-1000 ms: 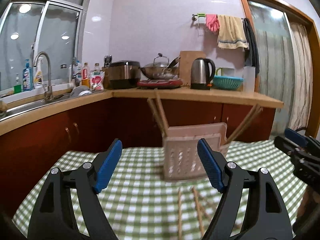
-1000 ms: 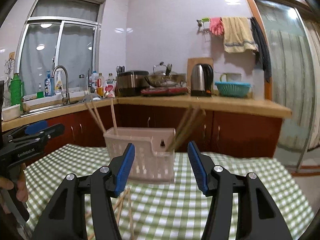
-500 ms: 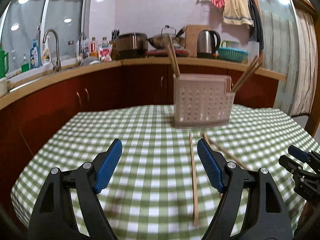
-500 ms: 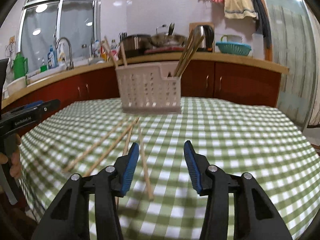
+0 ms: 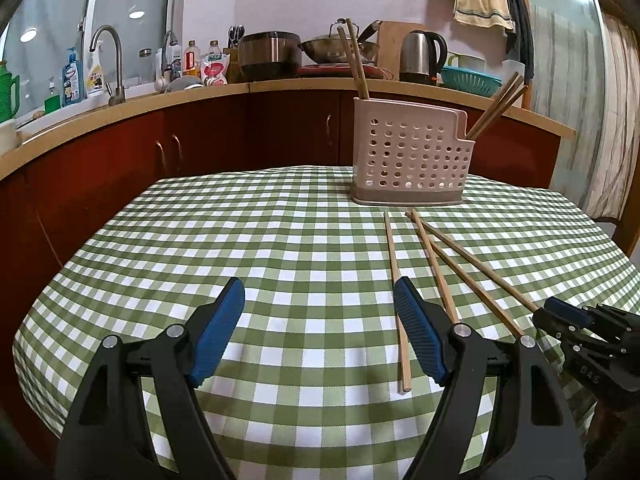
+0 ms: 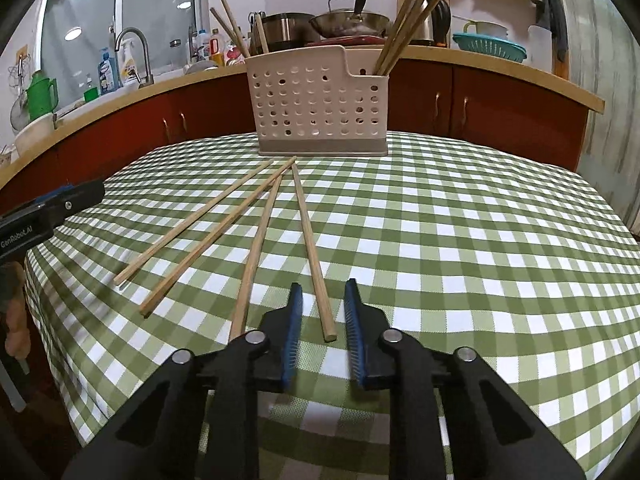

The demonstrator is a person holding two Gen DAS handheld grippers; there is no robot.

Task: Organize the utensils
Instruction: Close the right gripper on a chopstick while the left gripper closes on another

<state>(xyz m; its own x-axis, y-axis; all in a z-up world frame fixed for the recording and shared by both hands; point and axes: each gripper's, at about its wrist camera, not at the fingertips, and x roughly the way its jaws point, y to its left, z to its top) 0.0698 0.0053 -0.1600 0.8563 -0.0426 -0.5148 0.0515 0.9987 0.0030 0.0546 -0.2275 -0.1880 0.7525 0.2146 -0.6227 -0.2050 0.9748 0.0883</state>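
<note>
We've got the right gripper (image 6: 322, 320) low over the checked tablecloth (image 6: 460, 248), pointing twd the utensil caddy (image 6: 320, 108) straight ahead at the far side of the table. Its jaws have just been closing: now only a narrow gap is left, w/ the near end of one chopstick (image 6: 312, 248) lying betw the blue pads (image 6: 294, 328). We can't see the pads pressing on it yet, so nothing's held. We judge the approach goes for that butt end bc it's the closest bit and the stick runs nearly along the gripper's line.

Three more loose chopsticks (image 6: 208, 224) fan out to the left of the right gripper, tips converging just in front of the caddy, which already holds several sticks upright in both end compartments.

The left gripper (image 5: 320, 332) hangs wide open w/ nothing betw its jaws; one chopstick (image 5: 396, 292) passes just beside its right pad. Prob it's waiting its turn.
</note>
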